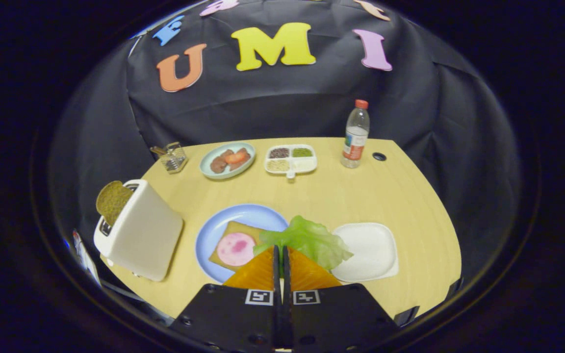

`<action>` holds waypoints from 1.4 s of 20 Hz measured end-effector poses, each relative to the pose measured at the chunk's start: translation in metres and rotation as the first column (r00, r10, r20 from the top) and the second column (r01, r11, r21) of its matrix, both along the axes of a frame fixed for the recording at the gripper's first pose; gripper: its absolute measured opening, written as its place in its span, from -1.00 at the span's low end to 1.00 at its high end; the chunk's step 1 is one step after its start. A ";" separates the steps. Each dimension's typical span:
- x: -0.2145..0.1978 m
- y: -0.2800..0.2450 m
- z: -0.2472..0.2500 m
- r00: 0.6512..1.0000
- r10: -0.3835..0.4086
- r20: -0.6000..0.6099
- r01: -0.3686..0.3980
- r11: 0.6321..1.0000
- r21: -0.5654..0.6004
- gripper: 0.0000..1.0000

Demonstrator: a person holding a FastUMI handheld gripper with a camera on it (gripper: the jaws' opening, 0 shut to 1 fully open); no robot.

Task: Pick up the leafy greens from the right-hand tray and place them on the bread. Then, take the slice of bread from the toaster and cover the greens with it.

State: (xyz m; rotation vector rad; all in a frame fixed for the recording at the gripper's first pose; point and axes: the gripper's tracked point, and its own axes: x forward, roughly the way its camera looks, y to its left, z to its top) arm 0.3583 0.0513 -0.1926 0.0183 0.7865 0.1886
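Observation:
My gripper (281, 251) is shut on the leafy greens (312, 241), a pale green lettuce leaf that spreads out just ahead of the fingertips. The leaf hangs between the blue plate (209, 235) and the white square tray (372, 251), over the plate's right rim. On the blue plate lies a slice of bread (240, 229) with a pink round of ham (236, 248) on top. A white toaster (138, 230) stands to the left of the plate, and a brown slice of bread (112, 200) sticks up out of its slot.
At the back of the wooden table (410, 196) stand a small wire basket (171, 158), a pale green plate of sausage and tomato (227, 160), a white divided dish of seasonings (291, 159) and a water bottle with a red cap (355, 135).

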 end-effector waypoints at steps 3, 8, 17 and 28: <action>0.011 0.043 -0.012 0.999 0.050 0.018 -0.050 0.999 -0.001 -1.00; 0.018 0.062 -0.064 0.998 0.012 -0.054 -0.012 1.000 -0.008 -0.99; 0.002 0.068 -0.104 0.990 0.076 -0.119 -0.079 0.997 -0.019 -0.99; -0.016 0.068 -0.055 0.994 -0.049 0.097 0.050 0.999 -0.007 0.92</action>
